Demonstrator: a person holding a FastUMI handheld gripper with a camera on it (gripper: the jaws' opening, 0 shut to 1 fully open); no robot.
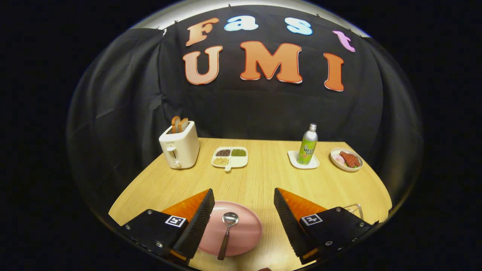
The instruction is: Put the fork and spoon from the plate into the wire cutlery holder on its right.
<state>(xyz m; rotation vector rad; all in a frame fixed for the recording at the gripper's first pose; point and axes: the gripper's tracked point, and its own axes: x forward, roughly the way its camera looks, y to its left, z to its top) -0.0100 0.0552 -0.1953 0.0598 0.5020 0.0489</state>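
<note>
A pink plate (246,229) lies on the wooden table close under the gripper, partly covered by the left finger. On it rests a metal spoon (227,230), bowl away from me and handle toward me. My gripper (244,195) is open, raised above the plate, and the spoon lies in the gap between the fingers with nothing touching it. A bit of the wire cutlery holder (356,209) peeks out behind the right finger, to the right of the plate. I see no fork on the uncovered part of the plate.
Along the back of the table stand a cream toaster (180,147) with bread slices, a divided tray of beans (230,156), a green bottle (308,145) on a white coaster, and a bowl of food (346,159). Bare wood lies between them and the plate.
</note>
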